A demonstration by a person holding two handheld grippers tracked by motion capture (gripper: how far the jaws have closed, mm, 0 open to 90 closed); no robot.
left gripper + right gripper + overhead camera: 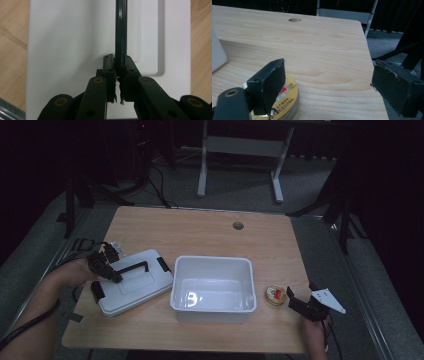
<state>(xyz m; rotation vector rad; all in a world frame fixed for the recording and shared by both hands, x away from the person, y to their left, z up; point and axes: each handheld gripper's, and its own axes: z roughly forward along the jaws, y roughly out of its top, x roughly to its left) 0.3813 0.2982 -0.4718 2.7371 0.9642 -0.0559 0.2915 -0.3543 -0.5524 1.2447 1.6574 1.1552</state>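
Black lid handle (121, 35) clamped by downward-pointing left hand-held gripper (118, 82).

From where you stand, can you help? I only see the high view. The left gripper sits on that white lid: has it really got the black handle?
Observer: Yes. The left gripper view shows the left gripper shut on the handle, the bar pinched between both jaws.
Operator: And the right one near that little round tin, is it holding it?
Observer: No. In the right gripper view the right gripper stands open, and the tin lies by one jaw, not between the two.
Operator: What is on the tin?
Observer: A yellow top with a red patch and small print, too small to read.
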